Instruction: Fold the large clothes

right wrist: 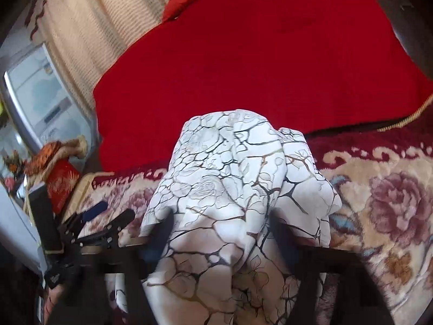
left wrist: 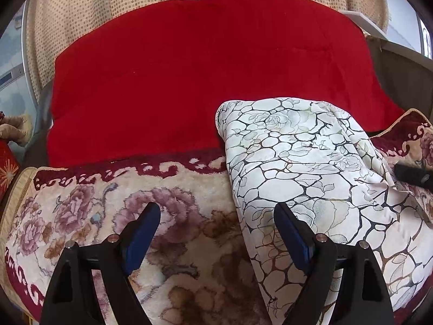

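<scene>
Looking through the left wrist view first: the left claw (left wrist: 216, 233) stands wide and holds nothing, its two blue-padded fingers (left wrist: 142, 237) hovering low in the frame over the floral blanket (left wrist: 113, 216). The white crack-patterned garment (left wrist: 303, 168) lies folded into a long bundle from centre right down to the lower right, its near left edge running just beside the claw's right finger. Judgement: the fold looks partly done; the step in hand is likely to square the bundle, so the left claw should take the near left edge low and flat, not the puffed top. Open room: the red blanket (left wrist: 205, 75) fills the upper half, bare of other things. The dark tip of the other claw (left wrist: 411, 174) sits at the right edge.

Right wrist view, blurred: the right claw (right wrist: 222, 233) is spread, its dark fingers (right wrist: 162, 224) on either side of the garment (right wrist: 227, 178), which humps up between them and drapes over them; pads do not appear to press it. Judgement: draw back clear before re-gripping, so no cloth is dragged. The left claw (right wrist: 108, 216) shows at lower left, beside clutter and a red box (right wrist: 63, 181) at the bed's left edge; room is tight there, free to the right.
</scene>
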Tool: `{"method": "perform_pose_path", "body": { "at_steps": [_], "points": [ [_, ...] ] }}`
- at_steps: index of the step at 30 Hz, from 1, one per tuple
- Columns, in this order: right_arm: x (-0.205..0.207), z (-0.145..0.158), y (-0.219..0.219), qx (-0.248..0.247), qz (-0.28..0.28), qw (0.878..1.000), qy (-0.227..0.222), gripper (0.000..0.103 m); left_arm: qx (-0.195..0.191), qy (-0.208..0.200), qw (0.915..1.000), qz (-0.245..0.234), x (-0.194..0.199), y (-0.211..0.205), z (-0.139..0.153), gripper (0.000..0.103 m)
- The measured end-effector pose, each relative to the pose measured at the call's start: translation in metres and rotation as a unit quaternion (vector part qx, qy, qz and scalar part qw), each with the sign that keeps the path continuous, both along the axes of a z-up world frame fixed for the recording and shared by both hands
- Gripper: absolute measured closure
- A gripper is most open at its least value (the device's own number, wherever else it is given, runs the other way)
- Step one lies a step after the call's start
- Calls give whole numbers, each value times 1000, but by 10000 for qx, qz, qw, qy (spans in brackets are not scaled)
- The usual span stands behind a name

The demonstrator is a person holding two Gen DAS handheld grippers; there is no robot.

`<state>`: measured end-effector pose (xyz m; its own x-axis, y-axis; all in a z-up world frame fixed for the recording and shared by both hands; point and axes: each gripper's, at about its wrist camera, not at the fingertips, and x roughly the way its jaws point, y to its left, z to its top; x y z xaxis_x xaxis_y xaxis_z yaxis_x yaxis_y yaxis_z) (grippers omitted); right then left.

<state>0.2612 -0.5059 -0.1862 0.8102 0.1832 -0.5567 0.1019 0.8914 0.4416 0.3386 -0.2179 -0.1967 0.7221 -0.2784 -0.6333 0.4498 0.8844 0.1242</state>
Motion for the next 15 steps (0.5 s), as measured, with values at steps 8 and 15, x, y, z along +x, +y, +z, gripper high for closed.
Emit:
{"method": "perform_pose_path", "body": {
  "at_steps": [8, 15],
  "points": [
    [23, -33, -10, 222, 17, 9971, 726, 26, 34, 35, 10000, -45, 3, -8, -4, 17],
    [4, -15, -24, 237, -10, 9992, 316, 25, -269, 474, 9978, -373, 12, -8, -6, 17]
  ]
}}
